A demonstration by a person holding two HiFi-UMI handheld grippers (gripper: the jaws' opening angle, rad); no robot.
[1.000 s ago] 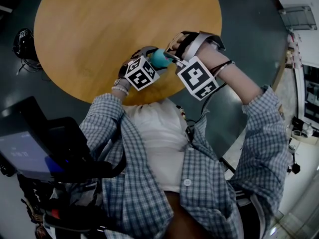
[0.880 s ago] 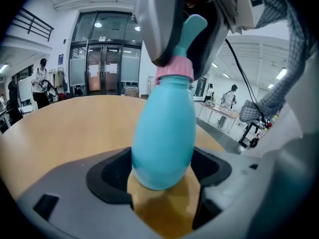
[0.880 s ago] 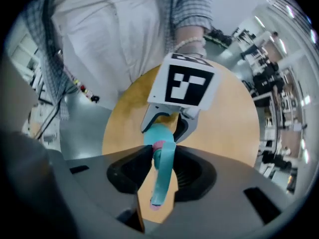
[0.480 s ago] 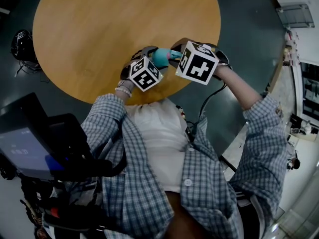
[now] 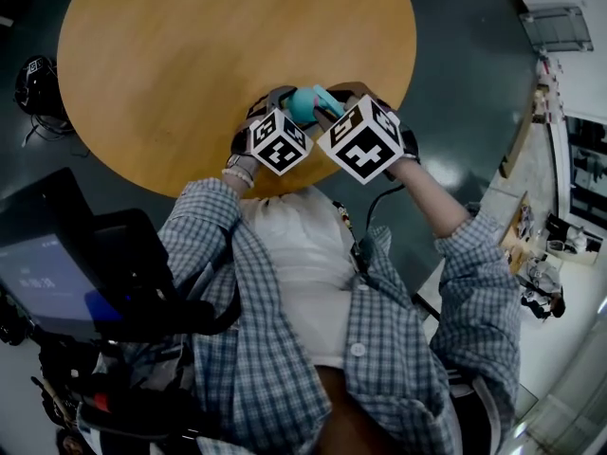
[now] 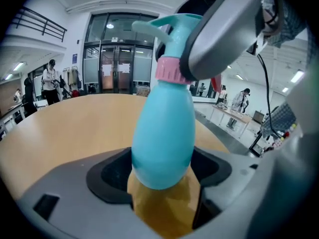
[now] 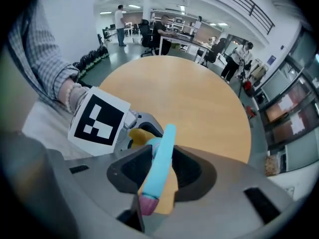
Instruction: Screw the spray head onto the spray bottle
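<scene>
While the left gripper [image 6: 162, 176] clenches the belly of the spray bottle [image 6: 162, 128], the right gripper [image 7: 160, 176] grasps the spray head [image 7: 163, 143], both over the near edge of the table [image 5: 190, 45]. Screwing-on looks under way, and the next twist likely calls for a fresh grip. Only the left gripper view shows the pink collar [image 6: 172, 71] at the neck.

right tongs [image 7: 159, 176] | rolled round spray head [image 7: 164, 143] | marker cube [image 5: 360, 140] now beside left cube [image 5: 278, 142]
</scene>
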